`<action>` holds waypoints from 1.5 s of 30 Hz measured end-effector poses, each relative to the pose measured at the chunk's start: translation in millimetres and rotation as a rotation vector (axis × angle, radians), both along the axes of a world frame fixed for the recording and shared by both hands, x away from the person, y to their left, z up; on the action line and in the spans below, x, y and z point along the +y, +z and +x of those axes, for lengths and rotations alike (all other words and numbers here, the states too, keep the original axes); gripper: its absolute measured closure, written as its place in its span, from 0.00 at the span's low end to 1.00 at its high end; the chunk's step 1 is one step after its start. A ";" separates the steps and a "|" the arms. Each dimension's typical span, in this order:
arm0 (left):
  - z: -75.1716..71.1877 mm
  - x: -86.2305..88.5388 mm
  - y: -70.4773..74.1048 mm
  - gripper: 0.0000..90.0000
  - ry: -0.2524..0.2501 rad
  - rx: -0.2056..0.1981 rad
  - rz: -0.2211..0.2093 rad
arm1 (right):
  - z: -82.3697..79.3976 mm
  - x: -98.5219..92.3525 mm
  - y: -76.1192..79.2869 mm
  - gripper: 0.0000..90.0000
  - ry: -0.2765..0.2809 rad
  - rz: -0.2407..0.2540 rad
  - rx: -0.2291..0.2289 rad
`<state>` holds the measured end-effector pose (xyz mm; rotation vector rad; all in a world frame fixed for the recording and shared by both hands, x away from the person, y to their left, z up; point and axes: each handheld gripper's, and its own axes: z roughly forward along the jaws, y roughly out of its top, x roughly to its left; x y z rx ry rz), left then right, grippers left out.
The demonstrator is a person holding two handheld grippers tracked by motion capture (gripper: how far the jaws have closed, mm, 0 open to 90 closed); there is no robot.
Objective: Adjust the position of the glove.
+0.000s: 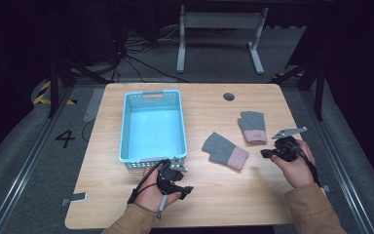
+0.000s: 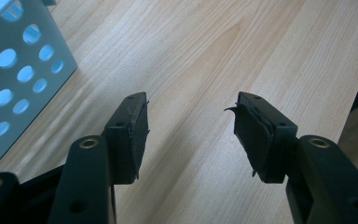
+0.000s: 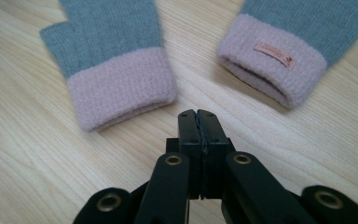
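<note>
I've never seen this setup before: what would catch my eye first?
The light blue basket on the table's left half, empty inside. Right of it lie two grey gloves with pink cuffs. The right gripper sits closed just short of their cuffs; the left gripper is open beside the basket.

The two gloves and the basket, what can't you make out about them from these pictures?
- Label on the right-hand glove's cuff: right gripper view, text too small and blurred to read.
- Both gloves' finger ends: right gripper view, cut off by the top edge.
- Blue basket: left gripper view, only a perforated corner shows; the rest is cut off at the left edge.
</note>
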<state>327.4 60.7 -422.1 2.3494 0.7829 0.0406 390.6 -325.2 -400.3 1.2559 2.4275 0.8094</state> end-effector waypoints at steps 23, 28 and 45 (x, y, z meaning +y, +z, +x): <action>-1.2 3.5 3.5 0.49 -0.010 0.011 0.003 | 3.2 62.9 12.1 1.00 0.220 0.100 -0.003; -1.3 3.9 3.7 0.49 -0.017 0.014 0.008 | 7.6 79.2 9.1 1.00 0.258 0.107 0.005; -1.3 4.7 2.3 0.47 -0.023 0.024 0.014 | 28.3 128.5 -18.4 1.00 0.324 0.047 0.039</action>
